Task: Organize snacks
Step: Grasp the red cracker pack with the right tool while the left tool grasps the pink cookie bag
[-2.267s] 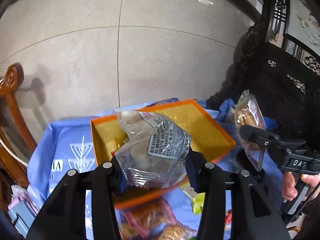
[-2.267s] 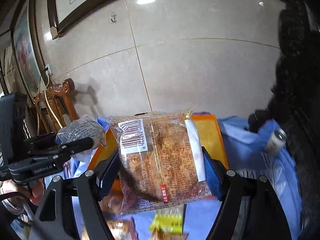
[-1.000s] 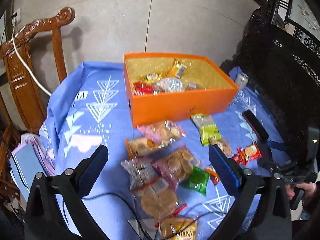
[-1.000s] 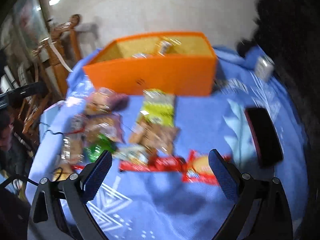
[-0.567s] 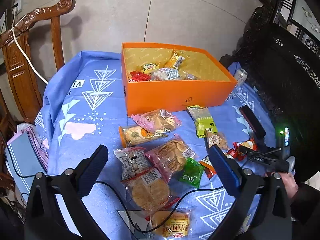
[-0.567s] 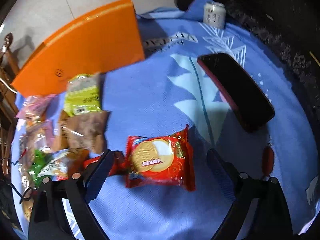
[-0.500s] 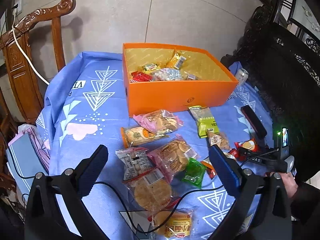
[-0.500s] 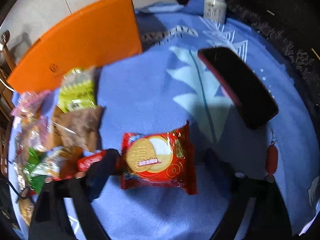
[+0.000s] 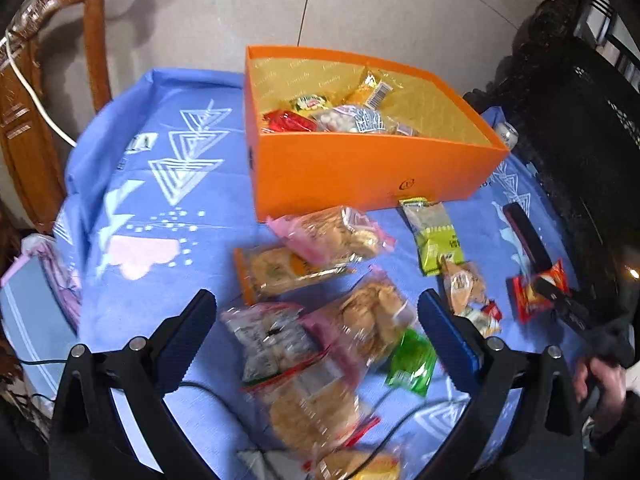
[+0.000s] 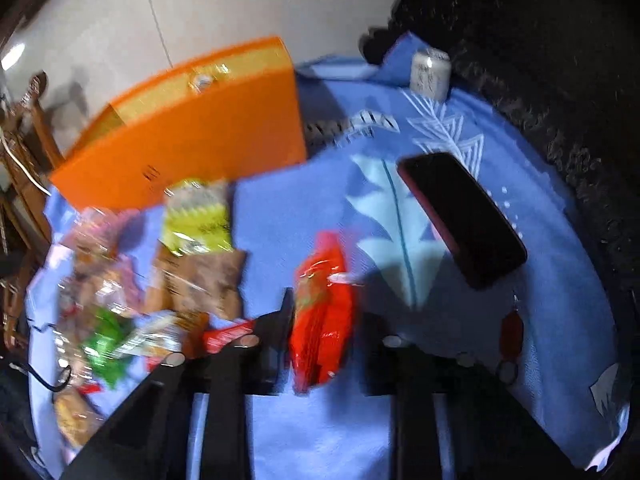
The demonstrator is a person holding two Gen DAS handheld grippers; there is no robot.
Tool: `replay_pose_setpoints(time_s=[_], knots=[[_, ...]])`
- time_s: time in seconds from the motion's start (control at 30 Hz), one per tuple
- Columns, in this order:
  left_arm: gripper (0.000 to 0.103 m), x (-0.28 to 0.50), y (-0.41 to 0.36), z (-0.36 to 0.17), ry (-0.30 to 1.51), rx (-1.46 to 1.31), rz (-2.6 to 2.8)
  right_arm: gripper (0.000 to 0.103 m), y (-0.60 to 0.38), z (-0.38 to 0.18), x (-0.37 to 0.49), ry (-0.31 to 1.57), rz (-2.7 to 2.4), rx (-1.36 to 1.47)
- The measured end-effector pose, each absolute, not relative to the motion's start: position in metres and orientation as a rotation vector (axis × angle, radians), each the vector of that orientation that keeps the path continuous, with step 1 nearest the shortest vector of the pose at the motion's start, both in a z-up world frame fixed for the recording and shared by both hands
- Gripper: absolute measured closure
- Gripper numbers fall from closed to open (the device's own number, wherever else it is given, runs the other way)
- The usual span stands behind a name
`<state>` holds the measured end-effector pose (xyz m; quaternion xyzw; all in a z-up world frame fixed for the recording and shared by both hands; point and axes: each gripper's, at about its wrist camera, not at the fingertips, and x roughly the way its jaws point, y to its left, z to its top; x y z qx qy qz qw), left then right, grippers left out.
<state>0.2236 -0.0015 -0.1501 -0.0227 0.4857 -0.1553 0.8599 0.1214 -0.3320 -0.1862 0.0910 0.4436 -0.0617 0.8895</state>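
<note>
1. The right gripper (image 10: 326, 316) squeezes a shiny red cookie packet (image 10: 322, 312), held on edge just above the blue patterned tablecloth (image 10: 280, 232).
2. The left gripper (image 9: 316, 322) is wide apart, holding nothing, above loose snack bags (image 9: 340, 320).
3. The orange cardboard box (image 9: 360, 172) holds more snacks.

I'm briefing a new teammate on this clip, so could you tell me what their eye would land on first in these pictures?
First, the bright orange box at the far side of the blue tablecloth, already holding several snacks. Next, the loose snack packets strewn in front of it, beneath the open left gripper. In the right wrist view, the right gripper is closed on a red cookie packet, with a dark phone lying nearby to the right.
</note>
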Motion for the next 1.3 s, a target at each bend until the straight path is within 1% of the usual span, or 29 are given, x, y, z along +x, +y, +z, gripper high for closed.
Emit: replay_pose_setpoints(time_s=[0.2, 0.57, 0.83, 0.9, 0.97, 1.03, 1.07, 1.13, 1.2, 1.3], knots=[[0.004, 0.257, -0.030, -0.172, 1.063, -0.071, -0.328, 0.080, -0.318, -0.179, 0.127, 0.903, -0.037, 0.266], [0.004, 0.283, -0.042, -0.196, 1.103, -0.068, -0.302, 0.080, -0.295, -0.170, 0.129, 0.905, 0.052, 0.327], [0.004, 0.308, -0.060, -0.225, 1.161, -0.069, -0.269, 0.080, -0.291, -0.175, 0.134, 0.928, 0.078, 0.349], [0.004, 0.316, -0.068, -0.230, 1.149, -0.032, -0.254, 0.080, -0.290, -0.176, 0.134, 0.933, 0.081, 0.352], [0.004, 0.321, -0.068, -0.233, 1.149, -0.054, -0.262, 0.080, -0.290, -0.177, 0.135, 0.939, 0.081, 0.353], [0.007, 0.323, -0.065, -0.237, 1.138, -0.085, -0.270, 0.080, -0.291, -0.179, 0.136, 0.941, 0.076, 0.354], [0.018, 0.324, -0.064, -0.239, 1.140, -0.090, -0.267, 0.080, -0.292, -0.179, 0.137, 0.942, 0.072, 0.357], [0.021, 0.323, -0.061, -0.241, 1.133, -0.105, -0.273, 0.080, -0.292, -0.179, 0.138, 0.943, 0.070, 0.358], [0.027, 0.318, -0.062, -0.239, 1.118, -0.094, -0.276, 0.080, -0.292, -0.180, 0.139, 0.946, 0.070, 0.354], [0.033, 0.312, -0.064, -0.234, 1.094, -0.080, -0.286, 0.080, -0.289, -0.180, 0.139, 0.947, 0.077, 0.350]])
